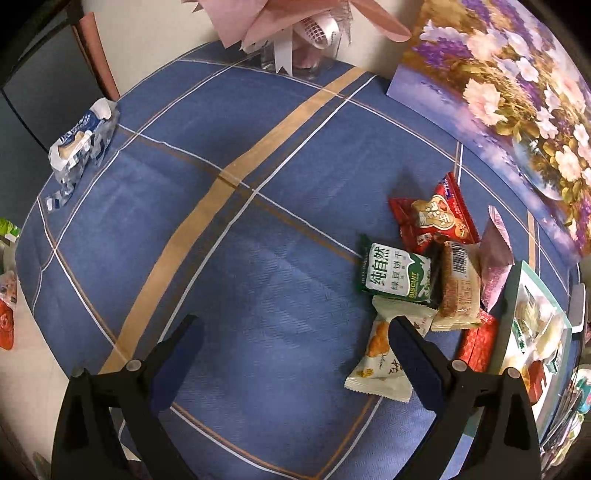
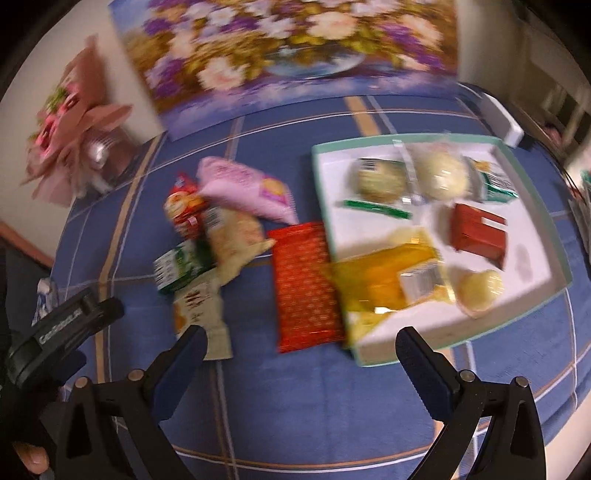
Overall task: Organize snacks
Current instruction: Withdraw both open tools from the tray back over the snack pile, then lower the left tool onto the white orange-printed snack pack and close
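A heap of wrapped snacks lies on the blue checked tablecloth: a green biscuit pack [image 1: 397, 275], a red bear pack [image 1: 437, 218], a pink pack [image 2: 247, 190] and a white-and-orange pack [image 1: 380, 360]. A flat red packet [image 2: 304, 286] lies beside the white tray with a teal rim [image 2: 532, 302]. The tray holds round pastries, a red box [image 2: 478, 230] and a yellow packet [image 2: 384, 282] hanging over its near-left edge. My left gripper [image 1: 295, 332] is open over bare cloth, its right finger just over the white-and-orange pack. My right gripper [image 2: 301, 343] is open, empty, near the flat red packet.
A flower painting [image 1: 517, 110] leans against the wall behind the snacks. A pink bouquet in a glass vase [image 1: 295, 33] stands at the back. A blue-and-white wrapper [image 1: 79, 142] lies at the far left table edge. A gloved hand holds the other gripper's handle [image 2: 55, 332].
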